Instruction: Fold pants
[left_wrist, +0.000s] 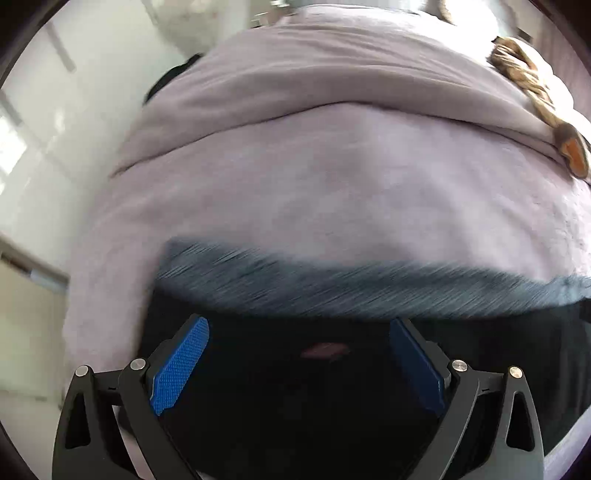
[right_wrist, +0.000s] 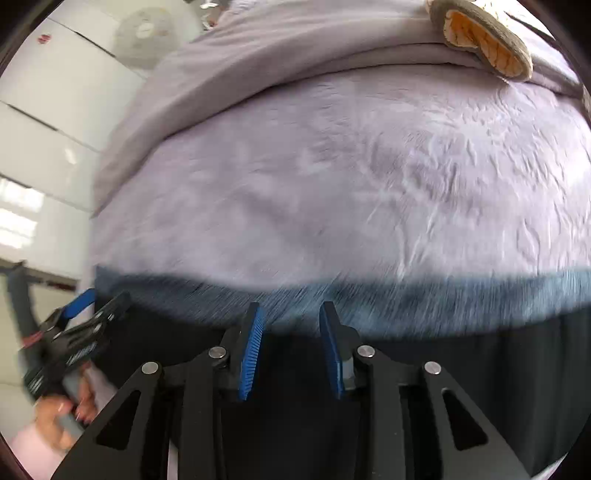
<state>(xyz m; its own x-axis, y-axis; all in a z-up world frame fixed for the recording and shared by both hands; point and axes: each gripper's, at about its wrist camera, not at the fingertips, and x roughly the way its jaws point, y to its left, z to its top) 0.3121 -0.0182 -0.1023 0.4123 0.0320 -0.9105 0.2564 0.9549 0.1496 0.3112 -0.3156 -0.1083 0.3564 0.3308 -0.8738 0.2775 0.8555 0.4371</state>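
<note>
While the dark pants (right_wrist: 480, 369) lie flat on the lilac bed cover (right_wrist: 295, 192), their long axis runs side to side across both views, with a blurred blue-grey edge facing the far side of the bed. Beyond the pants a folded ridge of the cover crosses the bed, and a brown-and-orange plush toy (right_wrist: 484, 40) rests on it at the far right, well apart from the pants. The left gripper (left_wrist: 299, 354) hangs over the pants near their left end with jaws spread wide and nothing between them, and the right gripper (right_wrist: 291, 332) hangs over the black cloth just short of the blue-grey edge, jaws partly apart and empty.
</note>
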